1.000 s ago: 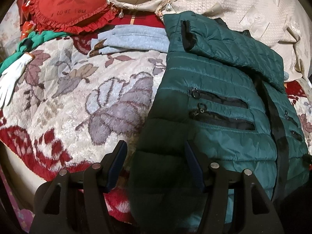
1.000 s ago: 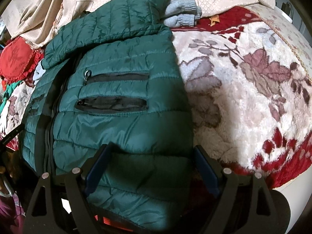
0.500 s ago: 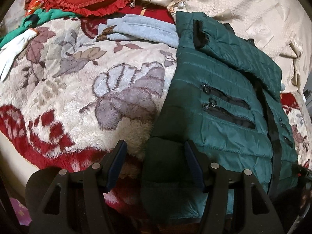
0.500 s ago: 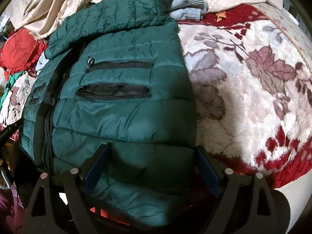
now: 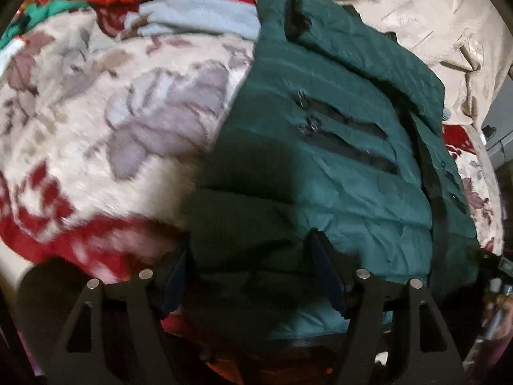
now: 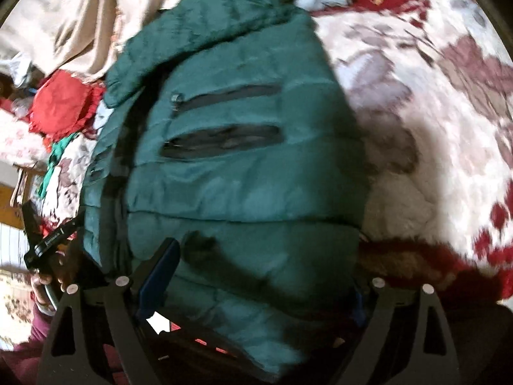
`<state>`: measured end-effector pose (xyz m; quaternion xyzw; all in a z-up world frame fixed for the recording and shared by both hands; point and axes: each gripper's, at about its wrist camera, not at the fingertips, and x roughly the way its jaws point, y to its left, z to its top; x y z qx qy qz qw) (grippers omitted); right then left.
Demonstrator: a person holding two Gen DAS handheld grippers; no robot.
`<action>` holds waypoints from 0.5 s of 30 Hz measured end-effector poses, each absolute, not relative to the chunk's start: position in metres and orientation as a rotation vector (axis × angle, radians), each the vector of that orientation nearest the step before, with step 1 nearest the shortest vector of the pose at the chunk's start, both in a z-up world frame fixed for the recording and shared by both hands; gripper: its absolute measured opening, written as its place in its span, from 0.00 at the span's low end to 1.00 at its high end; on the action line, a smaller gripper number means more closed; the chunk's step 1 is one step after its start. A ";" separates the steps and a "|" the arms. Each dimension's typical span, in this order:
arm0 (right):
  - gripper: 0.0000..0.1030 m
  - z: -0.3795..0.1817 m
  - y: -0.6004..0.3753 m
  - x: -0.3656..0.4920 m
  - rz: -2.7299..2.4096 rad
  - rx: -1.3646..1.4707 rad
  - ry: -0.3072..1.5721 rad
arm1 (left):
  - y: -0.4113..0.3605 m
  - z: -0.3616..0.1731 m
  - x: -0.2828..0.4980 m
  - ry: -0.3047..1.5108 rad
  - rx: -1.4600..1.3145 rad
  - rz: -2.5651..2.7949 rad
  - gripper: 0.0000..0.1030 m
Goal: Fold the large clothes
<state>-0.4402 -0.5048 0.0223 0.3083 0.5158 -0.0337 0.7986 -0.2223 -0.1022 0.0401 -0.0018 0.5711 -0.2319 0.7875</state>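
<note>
A dark green quilted jacket (image 5: 320, 166) lies on a floral blanket (image 5: 105, 122), sleeves folded in, two black zip pockets on each front panel. My left gripper (image 5: 253, 276) is open, its jaws astride the jacket's lower left hem corner. In the right wrist view the jacket (image 6: 243, 160) fills the middle. My right gripper (image 6: 259, 288) is open wide with the jacket's lower right hem lying between its jaws. The hem hangs over the bed's front edge. Both views are blurred.
A folded light blue garment (image 5: 198, 16) lies behind the jacket's collar. A beige bedspread (image 5: 426, 12) is heaped at the back. A red frilled cushion (image 6: 64, 102) and a green cloth (image 6: 57, 157) lie far left. The blanket (image 6: 426, 102) spreads to the right.
Both grippers have moved forward over the jacket's lower hem, which now lies deeper between the jaws. Both stay open. The jacket lies as before.
</note>
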 end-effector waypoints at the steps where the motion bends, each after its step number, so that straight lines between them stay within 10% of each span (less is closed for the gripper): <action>1: 0.90 0.022 -0.504 -0.439 -0.069 0.650 1.107 | -0.103 0.039 -0.223 1.221 0.002 -0.490 0.51; 15: 0.55 0.037 -0.488 -0.438 -0.073 0.457 1.117 | -0.099 0.045 -0.223 1.231 -0.002 -0.447 0.49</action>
